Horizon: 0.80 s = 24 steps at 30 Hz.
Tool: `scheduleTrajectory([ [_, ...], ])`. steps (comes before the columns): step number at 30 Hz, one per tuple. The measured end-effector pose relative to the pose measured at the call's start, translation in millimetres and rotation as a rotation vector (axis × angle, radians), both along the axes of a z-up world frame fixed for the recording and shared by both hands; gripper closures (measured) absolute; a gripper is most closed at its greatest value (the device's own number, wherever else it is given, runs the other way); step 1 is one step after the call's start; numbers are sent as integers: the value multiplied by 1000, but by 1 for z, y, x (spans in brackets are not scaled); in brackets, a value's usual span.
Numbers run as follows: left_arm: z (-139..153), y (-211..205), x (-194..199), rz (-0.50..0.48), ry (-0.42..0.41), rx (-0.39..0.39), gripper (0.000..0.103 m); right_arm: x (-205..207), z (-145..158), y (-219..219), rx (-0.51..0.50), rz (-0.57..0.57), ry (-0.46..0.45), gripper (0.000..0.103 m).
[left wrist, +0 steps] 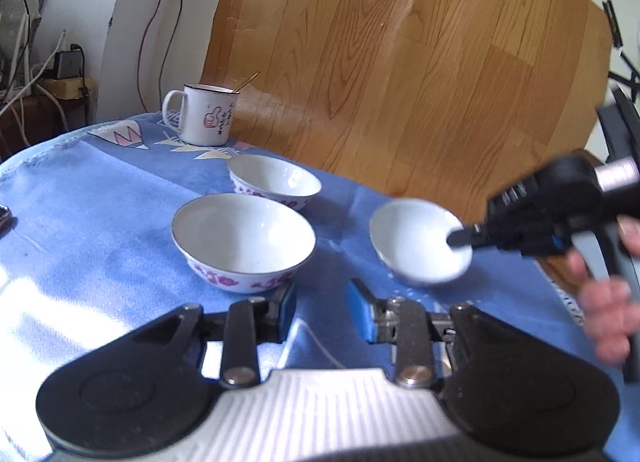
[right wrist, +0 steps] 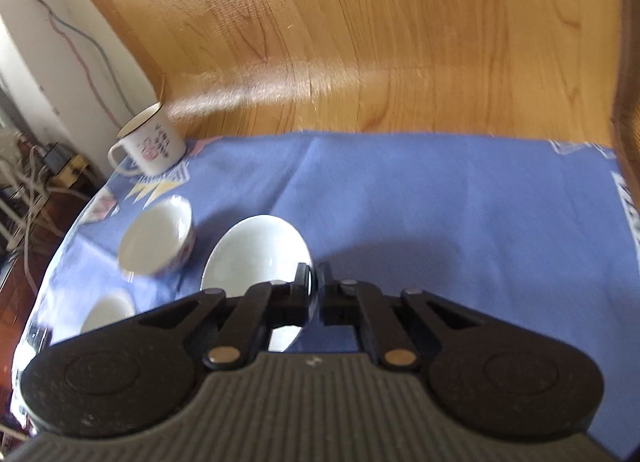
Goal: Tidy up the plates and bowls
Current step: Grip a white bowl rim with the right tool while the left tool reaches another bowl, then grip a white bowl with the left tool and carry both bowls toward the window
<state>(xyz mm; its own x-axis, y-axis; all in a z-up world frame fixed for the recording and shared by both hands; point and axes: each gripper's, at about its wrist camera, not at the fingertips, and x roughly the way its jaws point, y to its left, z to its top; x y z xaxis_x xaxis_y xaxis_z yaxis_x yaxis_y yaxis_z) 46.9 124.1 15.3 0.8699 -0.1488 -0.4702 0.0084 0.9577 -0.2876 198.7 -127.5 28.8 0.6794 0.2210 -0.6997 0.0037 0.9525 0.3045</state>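
right gripper (right wrist: 313,282) pinches the near rim of the plain white shallow bowl (right wrist: 256,254), one finger inside, one outside; a rim pinch suits lifting it. the bowl sits tilted on the blue cloth-covered table (right wrist: 440,201), apparently just coming up. left gripper (left wrist: 322,312) hangs slightly spread, nothing between its fingers, just short of the nearer white bowl with purple flower pattern (left wrist: 244,242), probably the stacking target. second flowered bowl (left wrist: 274,179) behind it; white enamel mug (left wrist: 204,113) stays clear at the far corner.
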Motion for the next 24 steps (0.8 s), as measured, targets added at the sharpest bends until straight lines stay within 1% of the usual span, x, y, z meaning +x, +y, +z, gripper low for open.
scheduleTrajectory([
  [3, 7, -6, -2, -49, 13, -55, 75, -33, -4, -14, 52, 4, 19, 97],
  [6, 14, -24, 2, -111, 38, -81, 75, -60, -9, -23, 108, -6, 32, 97],
  [8, 17, -38, 7, -145, 66, -78, 75, -74, -11, -27, 142, -13, 36, 97],
  [10, 17, -52, 14, -164, 106, -49, 75, -83, -13, -29, 164, -18, 31, 97],
  [11, 16, -60, 17, -176, 125, -40, 76, -86, -13, -30, 166, -20, 25, 97],
  [13, 13, -71, 21, -193, 170, -35, 85, -88, -13, -30, 160, -28, 12, 97],
  [14, 12, -74, 21, -188, 188, -28, 87, -89, -14, -31, 155, -36, 5, 97],
  [15, 10, -76, 22, -182, 201, -24, 93, -89, -14, -33, 151, -41, -1, 97],
  [16, 9, -77, 23, -178, 211, -27, 95, -90, -15, -35, 146, -44, -6, 97],
  [19, 9, -73, 21, -166, 226, -61, 96, -94, -17, -37, 144, -32, -22, 97],
  [24, 18, -80, 16, -156, 224, -48, 97, -106, -16, -38, 117, -44, -62, 97],
])
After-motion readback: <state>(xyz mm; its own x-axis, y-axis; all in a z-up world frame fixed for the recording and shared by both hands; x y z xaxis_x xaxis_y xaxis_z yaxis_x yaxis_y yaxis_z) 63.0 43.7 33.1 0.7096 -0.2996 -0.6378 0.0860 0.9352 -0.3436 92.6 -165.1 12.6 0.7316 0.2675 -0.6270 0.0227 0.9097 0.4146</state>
